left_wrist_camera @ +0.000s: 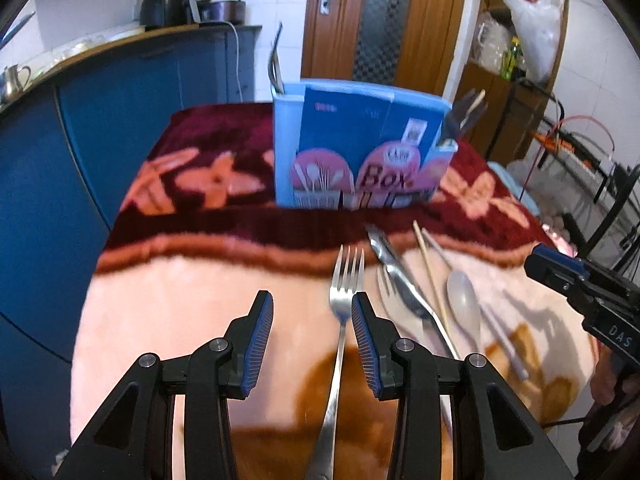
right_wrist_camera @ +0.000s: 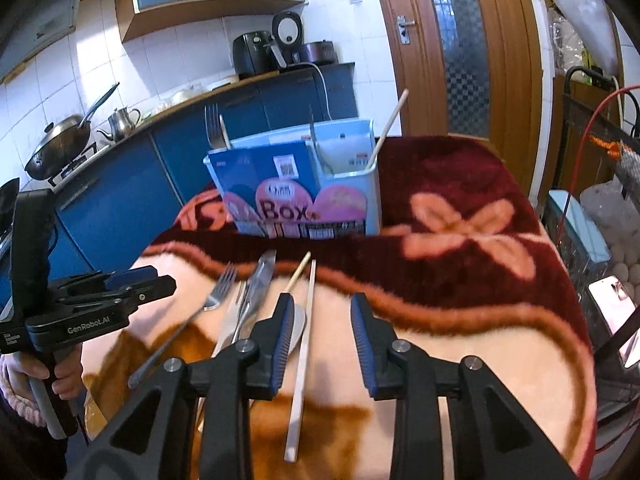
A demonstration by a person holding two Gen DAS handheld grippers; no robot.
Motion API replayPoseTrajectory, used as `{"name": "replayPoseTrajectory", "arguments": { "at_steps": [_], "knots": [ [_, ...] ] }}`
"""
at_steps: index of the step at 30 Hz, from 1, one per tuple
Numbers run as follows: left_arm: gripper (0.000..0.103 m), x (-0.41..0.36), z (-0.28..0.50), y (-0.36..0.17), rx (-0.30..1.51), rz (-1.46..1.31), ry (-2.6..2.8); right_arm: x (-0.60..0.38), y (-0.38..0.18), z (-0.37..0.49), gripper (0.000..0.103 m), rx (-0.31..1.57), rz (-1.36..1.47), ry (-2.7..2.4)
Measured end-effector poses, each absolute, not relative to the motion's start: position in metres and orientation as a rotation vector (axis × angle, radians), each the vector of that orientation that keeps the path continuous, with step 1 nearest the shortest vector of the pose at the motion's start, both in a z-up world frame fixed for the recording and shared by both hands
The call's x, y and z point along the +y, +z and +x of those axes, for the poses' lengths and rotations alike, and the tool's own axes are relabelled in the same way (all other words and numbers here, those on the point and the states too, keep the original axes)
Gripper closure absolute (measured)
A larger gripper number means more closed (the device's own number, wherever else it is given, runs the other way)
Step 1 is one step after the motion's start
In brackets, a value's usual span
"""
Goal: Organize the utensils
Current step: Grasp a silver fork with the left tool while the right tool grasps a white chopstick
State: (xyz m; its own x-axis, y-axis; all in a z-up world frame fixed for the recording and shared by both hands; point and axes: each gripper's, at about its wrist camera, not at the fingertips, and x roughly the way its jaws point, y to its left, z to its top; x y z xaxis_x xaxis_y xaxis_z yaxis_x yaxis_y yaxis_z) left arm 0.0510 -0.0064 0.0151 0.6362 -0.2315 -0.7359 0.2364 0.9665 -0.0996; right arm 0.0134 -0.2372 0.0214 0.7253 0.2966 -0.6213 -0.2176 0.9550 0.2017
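Lying on plush blanket (left_wrist_camera: 168, 312), slender steel fork (left_wrist_camera: 340, 320) between open left tool (left_wrist_camera: 312, 312).

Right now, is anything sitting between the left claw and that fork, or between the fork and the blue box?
Nothing visible. The fork lies between the open left claw fingers; only bare blanket separates it from the box.

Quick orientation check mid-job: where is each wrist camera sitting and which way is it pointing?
Left wrist: low over the blanket, looking along the open left gripper at a fork and the blue utensil box; the right gripper shows at the right edge.
Right wrist: low over the blanket, looking along the open right gripper toward the box; the left gripper and the hand holding it show at left.
Shared: box, fork, white chopstick, blanket.
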Motion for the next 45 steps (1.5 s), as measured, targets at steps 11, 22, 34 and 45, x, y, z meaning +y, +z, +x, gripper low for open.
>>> {"name": "replayPoseTrajectory", "arguments": {
  "at_steps": [11, 22, 34, 45],
  "knots": [
    [0.064, -0.02, 0.051, -0.003, 0.942, 0.083, -0.323, -0.244, 0.003, 0.009, 0.064, 0.76, 0.156, 0.283],
    [0.084, -0.032, 0.067, -0.012, 1.076, 0.173, -0.363, -0.245, -0.003, 0.008, 0.063, 0.777, 0.159, 0.288],
    [0.1, -0.032, 0.086, -0.01, 1.155, 0.112, -0.417, -0.235, -0.003, 0.017, 0.062, 0.842, 0.096, 0.318],
    [0.1, 0.003, 0.062, 0.002, 0.921, -0.084, -0.409, -0.21, -0.01, 0.035, 0.076, 1.013, -0.087, 0.367]
  ]
}}
